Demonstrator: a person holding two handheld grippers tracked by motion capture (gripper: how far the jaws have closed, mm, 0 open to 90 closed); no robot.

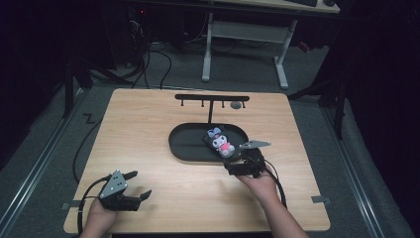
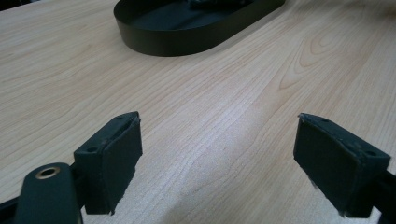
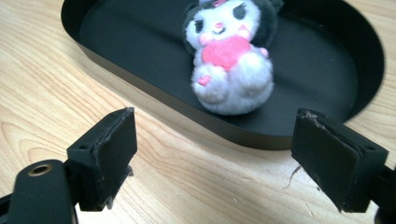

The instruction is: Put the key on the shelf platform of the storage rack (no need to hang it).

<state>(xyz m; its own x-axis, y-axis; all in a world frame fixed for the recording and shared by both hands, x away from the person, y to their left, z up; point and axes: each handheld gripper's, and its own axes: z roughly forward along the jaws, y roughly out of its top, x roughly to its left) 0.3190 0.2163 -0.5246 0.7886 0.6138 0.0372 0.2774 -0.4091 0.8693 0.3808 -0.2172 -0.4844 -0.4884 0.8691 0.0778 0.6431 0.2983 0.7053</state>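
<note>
Right gripper view: plush toy (image 3: 232,60) beyond tongs (image 3: 212,156)

A plush toy (image 1: 221,142) lies in the black tray (image 1: 185,144), right tongs (image 1: 236,166) just beside it.

table (image 1: 148,129): light wood | hook rack (image 1: 211,99): black, behind tray | desk (image 1: 247,29): white-legged, beyond

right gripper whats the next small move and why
Probably ease the right gripper forward over the tray rim toward the plush toy. Its jaws stand wide open and empty just short of the rim, and the toy lies in the tray straight ahead between them.
</note>
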